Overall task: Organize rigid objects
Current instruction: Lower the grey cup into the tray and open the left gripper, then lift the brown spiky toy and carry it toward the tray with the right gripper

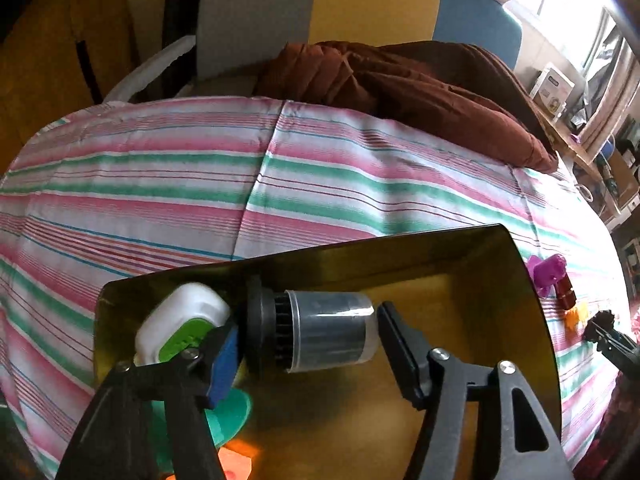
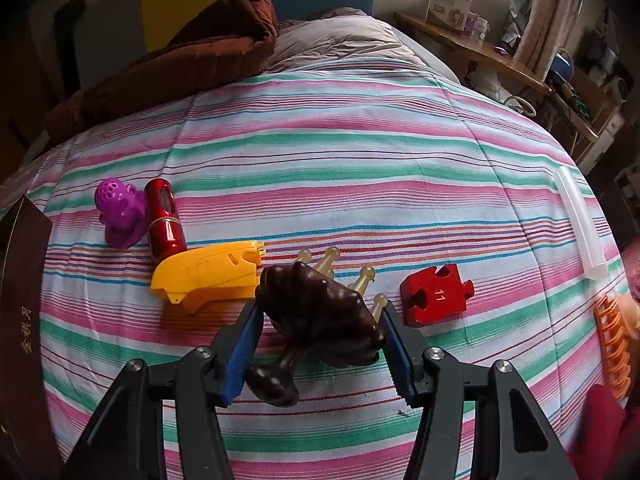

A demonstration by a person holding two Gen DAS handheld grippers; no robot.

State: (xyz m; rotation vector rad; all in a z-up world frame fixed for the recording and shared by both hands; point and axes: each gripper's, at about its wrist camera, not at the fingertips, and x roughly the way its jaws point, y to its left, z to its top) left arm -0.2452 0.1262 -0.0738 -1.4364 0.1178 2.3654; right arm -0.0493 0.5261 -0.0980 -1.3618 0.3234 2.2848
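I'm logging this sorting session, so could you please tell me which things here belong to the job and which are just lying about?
Job:
- gold box
- grey-capped canister
- dark brown massager
- yellow plastic piece
- red puzzle piece
- red lipstick
- purple toy

Lying about:
- brown blanket
- striped sheet
- desk

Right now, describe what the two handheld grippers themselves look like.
Both match. The left gripper and right gripper each have two matte black plastic fingers on angular black linkage arms with triangular cutouts, joined by round silver pivot screws. The inner faces carry blue ribbed pads. No cables, markings or sleeves show in either wrist view.
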